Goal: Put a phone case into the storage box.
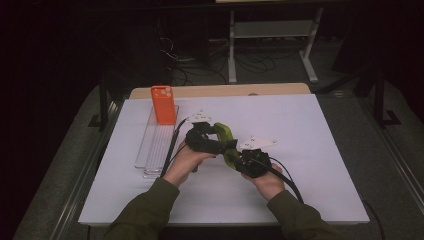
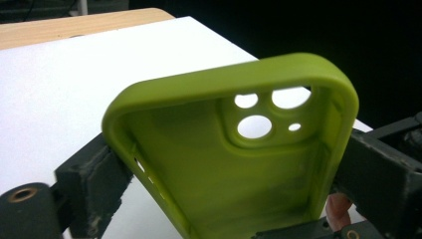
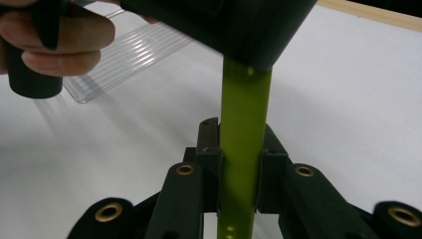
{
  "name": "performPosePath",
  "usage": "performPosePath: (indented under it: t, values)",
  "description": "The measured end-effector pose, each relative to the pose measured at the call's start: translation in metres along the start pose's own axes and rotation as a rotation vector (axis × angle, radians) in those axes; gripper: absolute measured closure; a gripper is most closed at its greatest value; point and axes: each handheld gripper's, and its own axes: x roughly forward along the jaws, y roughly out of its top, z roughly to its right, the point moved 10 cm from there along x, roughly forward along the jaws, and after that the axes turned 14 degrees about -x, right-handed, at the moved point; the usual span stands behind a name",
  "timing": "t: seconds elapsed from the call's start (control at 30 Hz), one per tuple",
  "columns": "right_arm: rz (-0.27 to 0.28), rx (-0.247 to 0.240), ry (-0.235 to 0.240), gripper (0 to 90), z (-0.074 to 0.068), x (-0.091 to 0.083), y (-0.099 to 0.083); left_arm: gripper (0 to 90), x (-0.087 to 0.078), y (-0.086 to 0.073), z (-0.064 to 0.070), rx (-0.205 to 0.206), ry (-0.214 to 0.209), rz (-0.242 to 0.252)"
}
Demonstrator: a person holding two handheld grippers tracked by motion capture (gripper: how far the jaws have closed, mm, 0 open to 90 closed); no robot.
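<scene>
A lime-green phone case (image 1: 223, 135) is held above the white table between both grippers. My left gripper (image 1: 220, 143) is shut on it, with one jaw pressing each long side of the case (image 2: 219, 169), whose hollow inside and camera holes face this camera. My right gripper (image 1: 233, 158) is shut on the same case, clamping a thin edge of the case (image 3: 244, 124) between its two black jaws (image 3: 239, 149). The left gripper's black body (image 3: 224, 25) looms just above that edge, and a hand (image 3: 59, 40) holds its grip.
An orange phone case (image 1: 163, 104) stands upright at the far end of a clear ribbed tray (image 1: 155, 145) on the left of the white mat (image 1: 300, 150). The tray (image 3: 129, 59) lies beyond the hand. A wooden table edge (image 1: 225, 91) runs along the back.
</scene>
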Motion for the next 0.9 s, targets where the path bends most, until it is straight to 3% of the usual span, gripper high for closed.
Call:
performPosePath:
  t: [0.47, 0.63, 0.73, 0.9]
  values:
    - [-0.017, -0.003, 0.005, 75.4, -0.002, 0.005, -0.002, 13.9, -0.003, 0.003, 0.003, 0.014, 0.015, -0.003]
    - [-0.027, -0.021, 0.011, 53.3, 0.001, 0.005, -0.003, 14.7, -0.005, 0.009, 0.003, 0.042, 0.044, 0.001]
    - [-0.025, -0.021, 0.017, 44.8, 0.004, 0.002, -0.002, 14.8, -0.008, 0.015, -0.001, 0.044, 0.068, 0.0]
    - [-0.071, -0.037, 0.037, 29.8, 0.011, -0.002, -0.011, 14.8, -0.016, 0.028, -0.007, 0.058, 0.099, 0.013]
